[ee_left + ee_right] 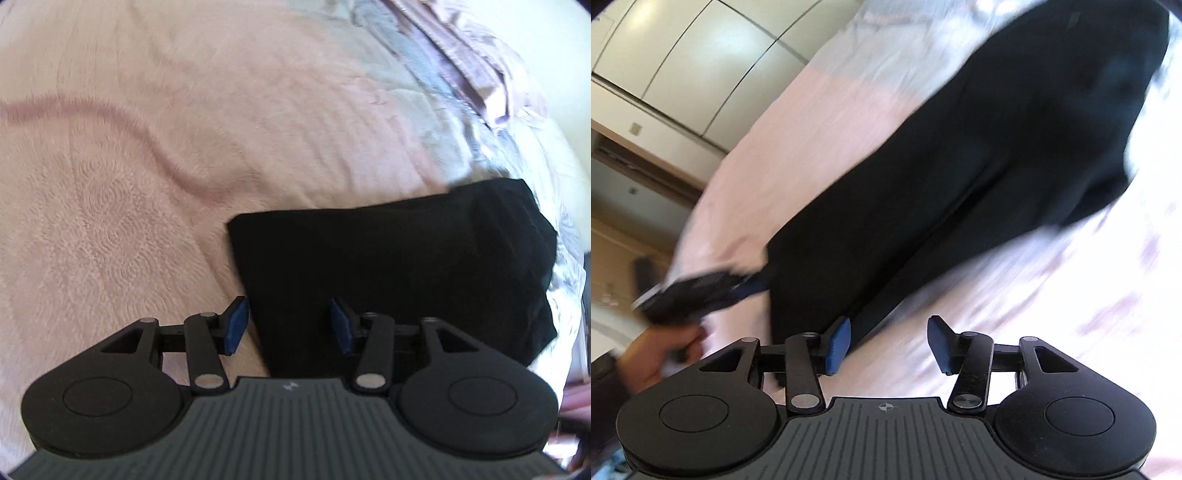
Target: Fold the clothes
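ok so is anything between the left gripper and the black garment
Nothing visible. The left gripper is open right at the near edge of the black garment, which lies on the pink bedspread. Only bare cloth shows between its blue pads. The right gripper is open at the other side.

Legible text, labels, brands, numbers: none in either view.

Marks only, unreadable as words:
- Left gripper (289, 325): a small pale mark on the ribbed grey plate at the near middle, too blurred to make out.
- Right gripper (889, 341): a small crosshair symbol, a circle crossed by two lines, on the ribbed grey plate at the near middle; no lettering with it.
- Black garment (979, 166): a faint rectangular patch at its far end, with nothing legible on it.
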### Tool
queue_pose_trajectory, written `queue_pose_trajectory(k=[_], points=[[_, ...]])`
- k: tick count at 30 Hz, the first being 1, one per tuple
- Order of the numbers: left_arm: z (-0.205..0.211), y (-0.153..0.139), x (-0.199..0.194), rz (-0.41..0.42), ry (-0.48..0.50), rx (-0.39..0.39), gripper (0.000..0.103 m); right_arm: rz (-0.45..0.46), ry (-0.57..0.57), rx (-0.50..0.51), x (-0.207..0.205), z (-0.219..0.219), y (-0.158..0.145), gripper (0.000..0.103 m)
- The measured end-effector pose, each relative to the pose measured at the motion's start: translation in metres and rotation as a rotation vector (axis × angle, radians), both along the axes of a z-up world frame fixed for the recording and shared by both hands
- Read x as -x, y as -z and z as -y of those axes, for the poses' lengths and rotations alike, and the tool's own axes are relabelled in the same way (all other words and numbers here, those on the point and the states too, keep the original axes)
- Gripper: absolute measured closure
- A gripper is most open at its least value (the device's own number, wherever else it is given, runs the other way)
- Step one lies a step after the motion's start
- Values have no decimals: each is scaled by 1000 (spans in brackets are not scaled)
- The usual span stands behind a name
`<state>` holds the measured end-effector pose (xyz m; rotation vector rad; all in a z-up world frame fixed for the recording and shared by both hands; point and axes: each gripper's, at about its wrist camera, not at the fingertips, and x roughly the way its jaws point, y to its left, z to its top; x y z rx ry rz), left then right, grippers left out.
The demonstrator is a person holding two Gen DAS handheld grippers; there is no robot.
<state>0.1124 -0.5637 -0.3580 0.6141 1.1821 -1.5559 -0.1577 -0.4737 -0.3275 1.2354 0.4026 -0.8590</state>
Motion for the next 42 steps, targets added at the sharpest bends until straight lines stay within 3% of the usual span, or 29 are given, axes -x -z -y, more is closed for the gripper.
queue_pose_trajectory(k=[5, 9, 15, 18, 22, 29, 34, 38, 42], points=[[17, 18, -13, -119, -18, -40, 64, 198, 41, -147, -66, -20, 44, 52], [20, 19, -16, -121, 36, -37, 74, 189, 151, -131, -94, -29, 60, 51], [17, 24, -24, -161, 42, -22, 87, 177, 332, -29, -90, -11, 58, 51], [9, 17, -29, -195, 27, 3, 96, 176, 387, -92, -81, -1, 66, 92], [-6, -4, -38, -238, 32, 42, 98, 154, 305, -84, -76, 1, 51, 96], [-95, -66, -72, -278, -42, 67, 98, 170, 194, -166, -71, -15, 6, 97], [-199, -100, -117, -217, -218, -13, 103, 190, 81, -282, -70, -55, -11, 97], [-273, -110, -171, -180, -393, -91, 103, 167, 38, -355, -65, -92, -1, 96], [-297, -108, -181, -169, -415, -85, 103, 145, 47, -377, -54, -119, 14, 96]])
